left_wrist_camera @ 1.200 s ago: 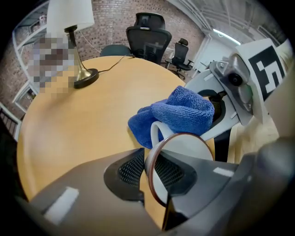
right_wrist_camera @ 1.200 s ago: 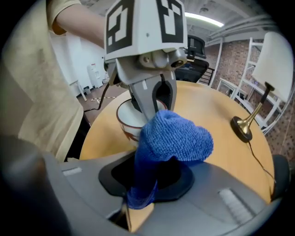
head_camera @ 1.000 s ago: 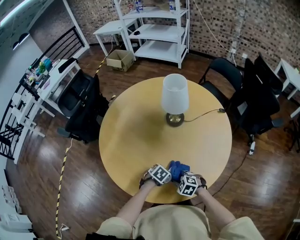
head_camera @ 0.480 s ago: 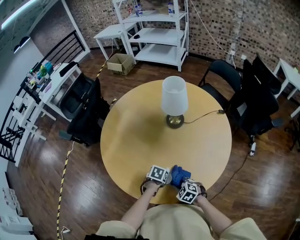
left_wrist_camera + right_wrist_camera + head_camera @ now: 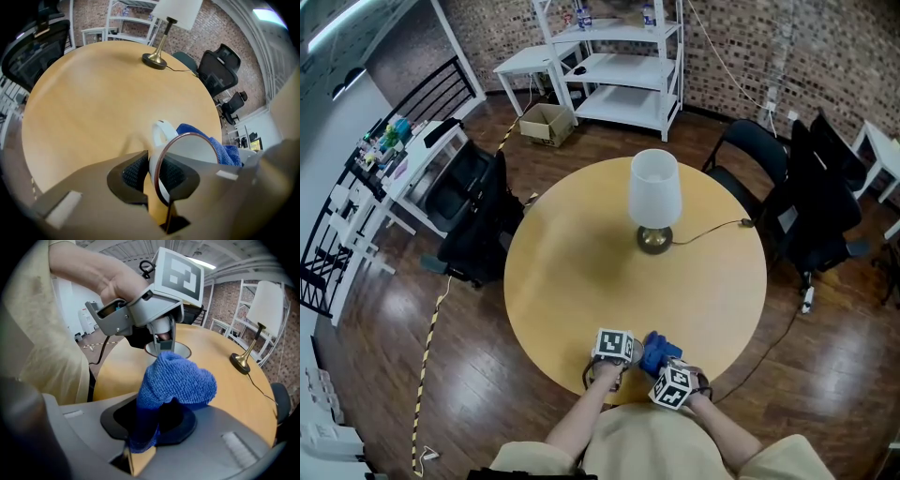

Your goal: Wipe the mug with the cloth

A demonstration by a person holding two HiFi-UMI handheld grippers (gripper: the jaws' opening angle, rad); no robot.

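**Blue cloth (image 5: 657, 352) at the mug, left grip just tightened**

Head view: the cloth shows at the near edge of the round wooden table (image 5: 581, 272), close in front of the person. The mug is hidden there. The lamp (image 5: 654, 197) stands well apart, past the centre.

Left gripper view: the left gripper (image 5: 152, 176) pinches the wall of the white mug (image 5: 192, 150) at its dark rim, one pad inside and one outside. The jaws have just been closing further with that wall between them (so the hold reads as firm now). The mug is tipped, mouth toward the camera. Cloth sits just behind its far side; I cannot confirm contact.

Right gripper view: the right gripper (image 5: 152, 420) is clamped on the bunched cloth, whose free end stands up toward the mug rim.

Judgement: mug steadied, cloth presented; wiping strokes look ready to proceed.
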